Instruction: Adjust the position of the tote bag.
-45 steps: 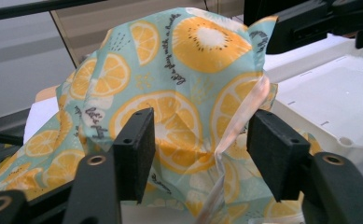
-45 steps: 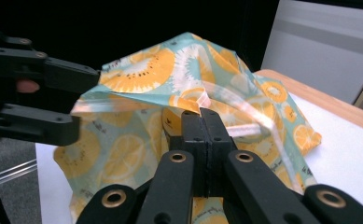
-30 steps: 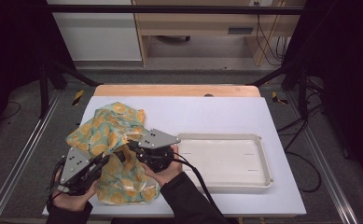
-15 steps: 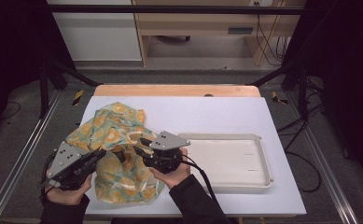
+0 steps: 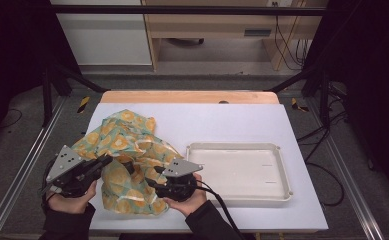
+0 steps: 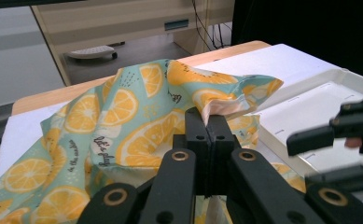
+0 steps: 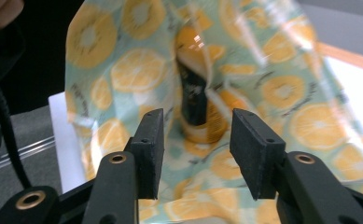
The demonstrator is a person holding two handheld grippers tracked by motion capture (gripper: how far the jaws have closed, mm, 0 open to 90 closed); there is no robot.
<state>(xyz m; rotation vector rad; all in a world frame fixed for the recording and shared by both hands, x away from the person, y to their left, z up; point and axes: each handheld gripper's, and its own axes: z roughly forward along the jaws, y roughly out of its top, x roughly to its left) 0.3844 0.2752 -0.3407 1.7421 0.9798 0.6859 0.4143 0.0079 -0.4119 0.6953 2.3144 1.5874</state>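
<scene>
Cloth (image 5: 127, 165): lemon-print fabric, crumpled on the near-left of the white table (image 5: 222, 117), just left of the tray; compared with a second ago it lies lower and more spread out.
Tray (image 5: 282, 172): white, shallow, on the table's right half, unmoved.
Left gripper (image 5: 102, 162): jaws pressed fully together on a fold of the cloth's edge, lifting it slightly; its place is much as before.
Right gripper (image 5: 152, 184): jaws have just been opening, now about half apart, pads (image 7: 151, 140) clear of the fabric in front of them; the hand sits lower than a second ago.
</scene>
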